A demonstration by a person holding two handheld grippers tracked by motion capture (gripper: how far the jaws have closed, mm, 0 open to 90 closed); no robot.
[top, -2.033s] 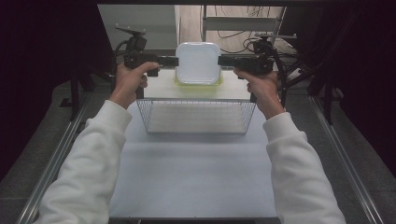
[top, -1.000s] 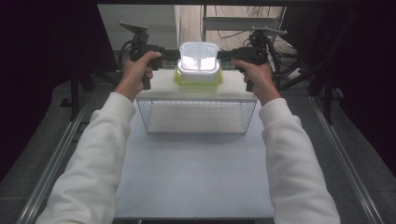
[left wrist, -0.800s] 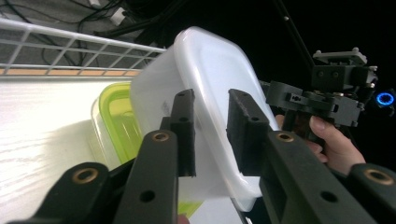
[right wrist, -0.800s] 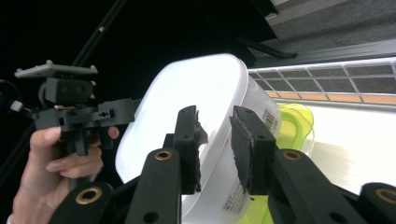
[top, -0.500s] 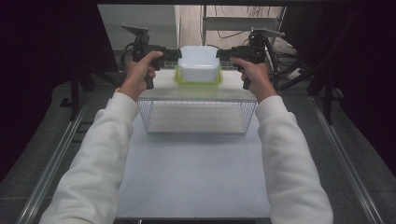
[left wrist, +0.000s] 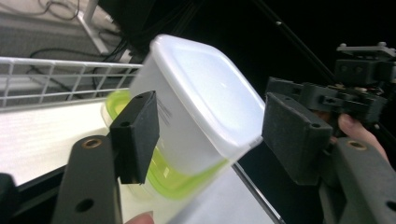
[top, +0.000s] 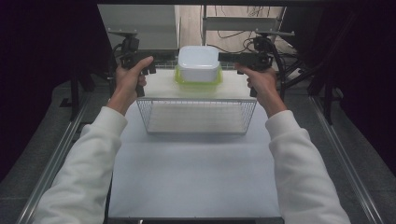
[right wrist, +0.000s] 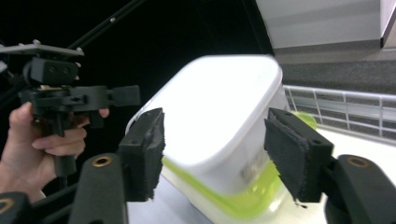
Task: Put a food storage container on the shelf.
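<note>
The white translucent plastic container with a lime-green base point(top: 199, 66) sits upside down at the far end of the bench point(top: 191, 182), just beyond the white wire basket point(top: 198, 116), resting on its green lid side. It stands between my two grippers, free of both.

My left gripper point(top: 150, 66) is off to the container's left, a clear gap between its tip and the container wall. Its jaws have just been opening; in the left gripper view the two black pads point(left wrist: 135, 135) stand wide apart, the container point(left wrist: 196, 116) seen between and past them with nothing pressed against it. My left hand point(top: 128, 81) holds the handle.

My right gripper point(top: 229, 58) is off to the container's right, also apart from it. Its jaws have likewise just been opening, and in the right gripper view the pads point(right wrist: 144, 151) frame the container point(right wrist: 219, 135) without touching it. My right hand point(top: 262, 84) holds that handle.

The wire basket lies nearer me, with nothing in it that I can see.
</note>
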